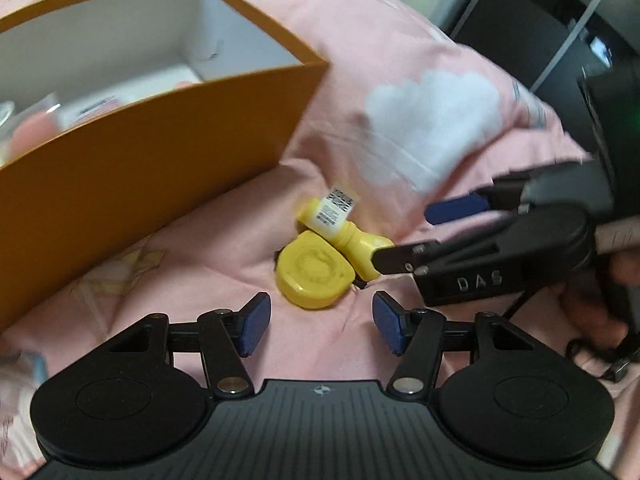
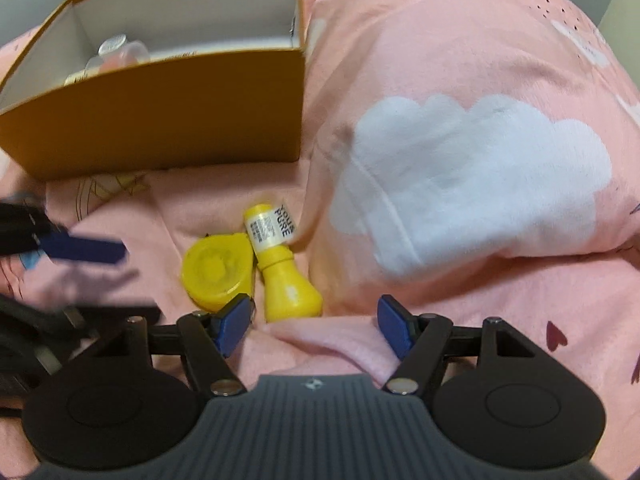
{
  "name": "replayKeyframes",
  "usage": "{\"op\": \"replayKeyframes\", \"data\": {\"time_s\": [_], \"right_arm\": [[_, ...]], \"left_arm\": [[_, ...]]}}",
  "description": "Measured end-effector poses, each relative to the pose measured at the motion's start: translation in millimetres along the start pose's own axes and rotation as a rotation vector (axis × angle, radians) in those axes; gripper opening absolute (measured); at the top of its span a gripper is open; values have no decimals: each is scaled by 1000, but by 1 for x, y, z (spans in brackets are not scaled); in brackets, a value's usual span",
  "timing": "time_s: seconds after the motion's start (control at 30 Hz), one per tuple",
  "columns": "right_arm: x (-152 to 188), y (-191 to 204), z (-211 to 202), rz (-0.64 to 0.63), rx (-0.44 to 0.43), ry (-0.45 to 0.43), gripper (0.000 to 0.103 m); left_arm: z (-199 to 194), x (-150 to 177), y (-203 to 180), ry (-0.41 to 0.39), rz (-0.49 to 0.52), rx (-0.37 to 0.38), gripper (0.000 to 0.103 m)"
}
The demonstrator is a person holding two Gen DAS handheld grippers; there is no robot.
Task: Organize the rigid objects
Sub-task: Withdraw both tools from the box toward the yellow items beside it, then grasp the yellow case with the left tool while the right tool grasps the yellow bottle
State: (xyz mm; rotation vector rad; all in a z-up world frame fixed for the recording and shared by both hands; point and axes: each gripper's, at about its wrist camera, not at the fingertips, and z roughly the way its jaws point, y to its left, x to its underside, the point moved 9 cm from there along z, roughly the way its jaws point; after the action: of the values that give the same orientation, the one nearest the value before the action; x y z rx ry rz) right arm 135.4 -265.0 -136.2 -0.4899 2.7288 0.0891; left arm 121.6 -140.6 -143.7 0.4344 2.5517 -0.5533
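A yellow bottle (image 1: 343, 229) with a white label lies on the pink bedding, touching a round yellow lid-like piece (image 1: 314, 276). Both show in the right wrist view too, the bottle (image 2: 282, 276) and the round piece (image 2: 216, 270). My left gripper (image 1: 322, 322) is open and empty, just short of the round piece. My right gripper (image 2: 314, 326) is open and empty, its jaws standing either side of the bottle's wide end; it also shows in the left wrist view (image 1: 420, 232). An orange box (image 1: 140, 160) with a white inside stands to the left.
The box (image 2: 160, 112) holds a clear bottle (image 2: 116, 54) and other small items. A pink pillow with a white cloud print (image 2: 460, 180) rises to the right of the yellow things. Dark furniture (image 1: 540, 20) stands beyond the bed.
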Motion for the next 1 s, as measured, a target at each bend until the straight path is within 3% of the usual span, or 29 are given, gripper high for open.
{"op": "replayKeyframes", "data": {"time_s": [0.1,0.33,0.6,0.8,1.0], "right_arm": [[-4,-1,3,2,-31,6,61],[-19,-12,2,-44,-17,-9,60],[-18,-18,15,10,-99,31,60],[-17,-14,22,14,-145,52,43],[-20,3,31,-66,-167,86,41]], "left_arm": [[14,-1,-1,15,48,-38,69],[34,-8,-4,31,68,-37,70],[55,-14,-3,44,56,-67,73],[49,-10,0,59,32,-88,67],[29,4,18,105,-40,-128,67]]}}
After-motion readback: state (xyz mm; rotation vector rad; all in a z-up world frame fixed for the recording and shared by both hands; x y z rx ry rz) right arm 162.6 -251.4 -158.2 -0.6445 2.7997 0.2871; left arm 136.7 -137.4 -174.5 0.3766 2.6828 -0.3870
